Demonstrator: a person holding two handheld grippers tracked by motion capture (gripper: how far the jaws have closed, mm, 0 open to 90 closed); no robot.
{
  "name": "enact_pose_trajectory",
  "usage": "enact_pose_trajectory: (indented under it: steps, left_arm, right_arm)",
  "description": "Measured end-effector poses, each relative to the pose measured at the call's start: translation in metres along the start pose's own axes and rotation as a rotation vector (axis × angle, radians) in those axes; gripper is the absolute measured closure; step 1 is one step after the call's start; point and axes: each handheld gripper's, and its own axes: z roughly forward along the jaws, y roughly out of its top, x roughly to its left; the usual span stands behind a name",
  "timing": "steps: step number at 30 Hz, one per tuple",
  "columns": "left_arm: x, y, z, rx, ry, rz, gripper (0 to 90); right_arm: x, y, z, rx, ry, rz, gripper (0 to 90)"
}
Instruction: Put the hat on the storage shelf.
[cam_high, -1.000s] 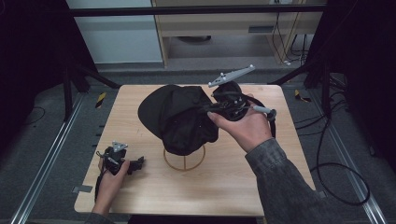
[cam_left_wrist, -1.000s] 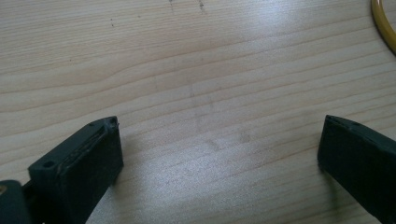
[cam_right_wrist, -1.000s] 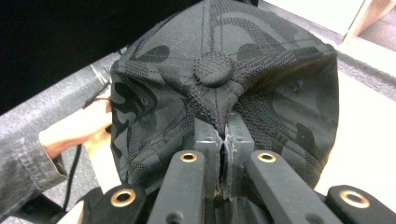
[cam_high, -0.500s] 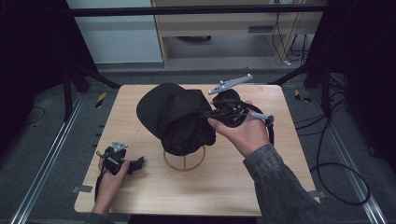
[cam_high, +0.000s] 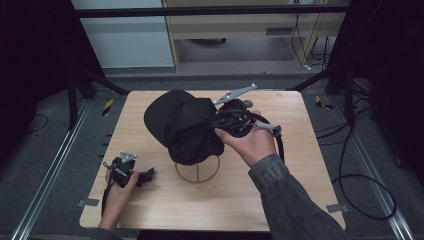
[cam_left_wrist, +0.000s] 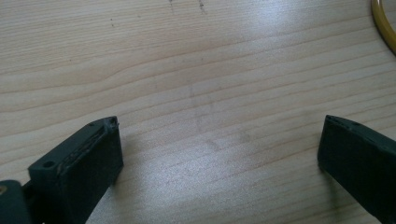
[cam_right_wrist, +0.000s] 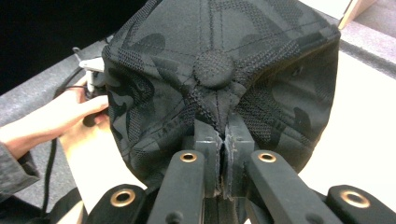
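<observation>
High view: black cap (cam_high: 182, 125) over gold wire stand (cam_high: 197, 171) at mid-table (cam_high: 300, 190), pinched by right gripper (cam_high: 220, 122); left gripper (cam_high: 142, 176) resting near front-left edge.

Left gripper view: jaws wide apart, nothing between, bare wood below.

Right gripper view: jaws clamped together on cap (cam_right_wrist: 219, 84) fabric just below crown button (cam_right_wrist: 214, 68).
</observation>
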Motion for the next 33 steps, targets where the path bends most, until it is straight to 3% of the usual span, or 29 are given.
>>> enact_pose_trajectory:
  steps: [14,33]
  left_arm:
    - [0.000,0.000,0.000,0.000,0.000,0.000,0.0]
    - [0.000,0.000,0.000,0.002,0.000,0.000,0.0]
  right_arm:
    - [-0.007,0.010,0.015,0.009,-0.014,0.012,85.1]
    - [-0.012,0.018,0.023,0.020,-0.009,0.021,80.8]
